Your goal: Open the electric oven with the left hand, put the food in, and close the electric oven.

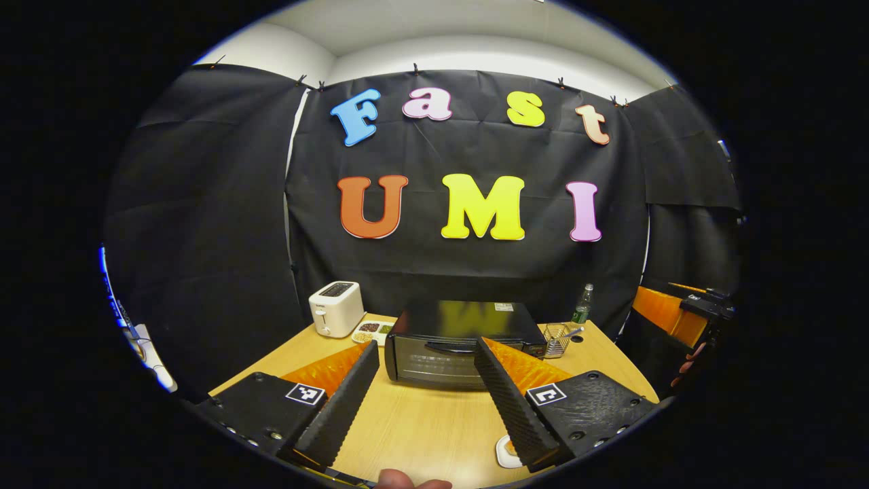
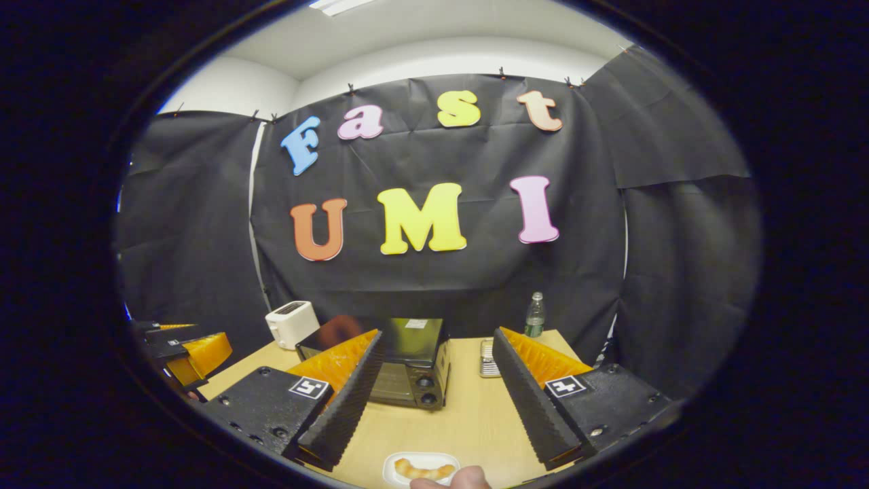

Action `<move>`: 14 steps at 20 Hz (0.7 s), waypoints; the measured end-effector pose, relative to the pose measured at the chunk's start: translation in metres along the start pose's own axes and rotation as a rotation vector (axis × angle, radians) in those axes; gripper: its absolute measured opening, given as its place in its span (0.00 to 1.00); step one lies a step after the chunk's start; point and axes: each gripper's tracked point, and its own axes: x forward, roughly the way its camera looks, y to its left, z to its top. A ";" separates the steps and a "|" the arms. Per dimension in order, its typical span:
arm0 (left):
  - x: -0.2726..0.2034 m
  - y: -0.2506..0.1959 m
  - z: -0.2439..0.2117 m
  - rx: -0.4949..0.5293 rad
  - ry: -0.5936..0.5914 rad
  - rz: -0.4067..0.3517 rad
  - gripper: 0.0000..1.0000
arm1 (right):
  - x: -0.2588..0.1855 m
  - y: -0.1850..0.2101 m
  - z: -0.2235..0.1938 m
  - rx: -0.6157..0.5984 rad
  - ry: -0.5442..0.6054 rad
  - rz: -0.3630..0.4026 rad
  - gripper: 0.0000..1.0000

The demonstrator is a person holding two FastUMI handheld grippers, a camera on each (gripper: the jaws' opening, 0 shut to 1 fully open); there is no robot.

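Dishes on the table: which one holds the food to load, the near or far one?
The near white dish with the pastry, below the right gripper. The far tray beside the toaster holds small separate portions.

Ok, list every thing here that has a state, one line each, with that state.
electric oven: door shut, handle untouched.
food: lying on its small white plate, not yet picked up.
left tongs: open, holding nothing, aimed at the oven.
right tongs: open, holding nothing, above the plate.
toaster: upright, nothing sticking out of its slots.
bottle: upright, capped.
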 end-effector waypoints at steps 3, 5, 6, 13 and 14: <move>0.029 -0.011 -0.013 0.003 0.014 0.001 0.93 | 0.009 -0.025 -0.018 0.003 0.005 -0.038 0.99; 0.052 -0.018 -0.022 -0.008 0.040 -0.005 0.92 | 0.013 -0.033 -0.030 -0.030 0.032 -0.046 0.97; 0.066 -0.021 -0.028 -0.011 0.062 -0.012 0.92 | 0.011 -0.033 -0.032 -0.043 0.041 -0.045 0.96; 0.175 -0.037 -0.061 0.028 0.159 -0.129 0.93 | 0.001 -0.056 -0.053 -0.017 0.080 -0.137 0.97; 0.187 -0.038 -0.074 0.050 0.195 -0.143 0.93 | -0.001 -0.062 -0.055 -0.013 0.088 -0.153 0.97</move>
